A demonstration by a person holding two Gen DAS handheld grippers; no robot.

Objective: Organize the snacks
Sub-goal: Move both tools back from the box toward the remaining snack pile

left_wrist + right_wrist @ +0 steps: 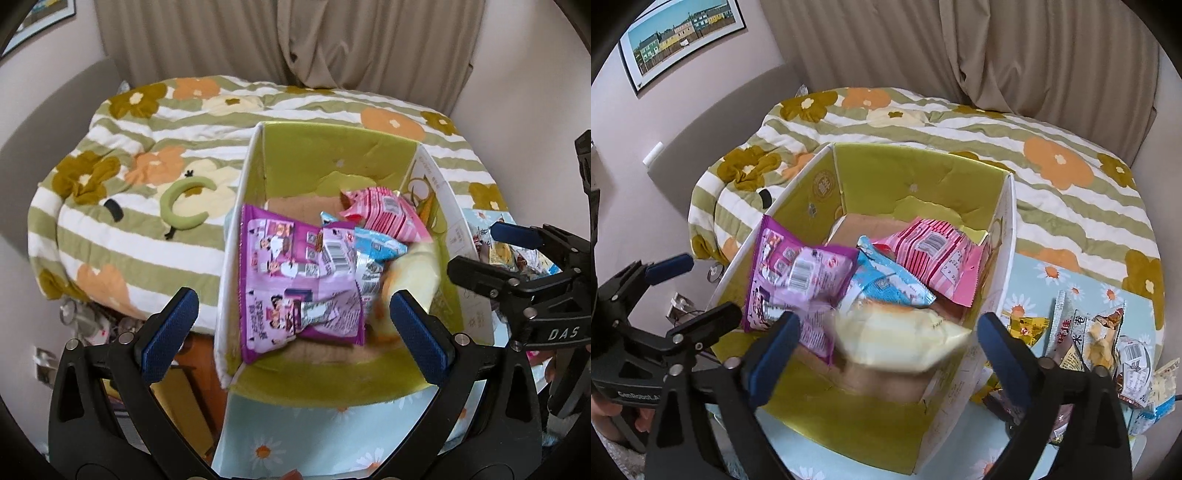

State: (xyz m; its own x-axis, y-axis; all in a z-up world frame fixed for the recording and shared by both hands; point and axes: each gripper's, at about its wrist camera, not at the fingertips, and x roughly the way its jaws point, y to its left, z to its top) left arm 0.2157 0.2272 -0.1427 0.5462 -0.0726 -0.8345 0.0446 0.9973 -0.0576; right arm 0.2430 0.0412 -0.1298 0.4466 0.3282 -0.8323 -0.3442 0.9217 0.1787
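Box (871,173), open top, green inside, white outside, sits on a daisy-print cloth (1034,273) w/ a striped floral duvet (1052,147) behind it. Whether a desk is under the cloth can't be told.

In the box, 4 snack packs:
- Purple pack (798,273) on the box's left side, leaning on the left wall, barcode side up. Long axis runs front-to-back along that wall; top corner pokes above the rim.
- Pink striped pack (938,254) at the box's back right, barcode up, tilted, long axis slanting toward the right wall.
- Blue pack (886,284) in the box's middle, wedged between purple and pink, partly under both.
- Yellow pack (901,343) at the box's front right, blurred, long axis across the box left-to-right. It's between the right gripper's fingers in the wrist view, but the pads don't touch it.

Loose snack pile (1108,339) lies on the cloth right of the box, outside it; several wrappers, mixed directions.

Right gripper (886,339): jaws wide apart, nothing held, above the box's front right. Left gripper (293,321): jaws also wide apart, empty, above the box's front left, pointing down into it over the purple pack (291,277).
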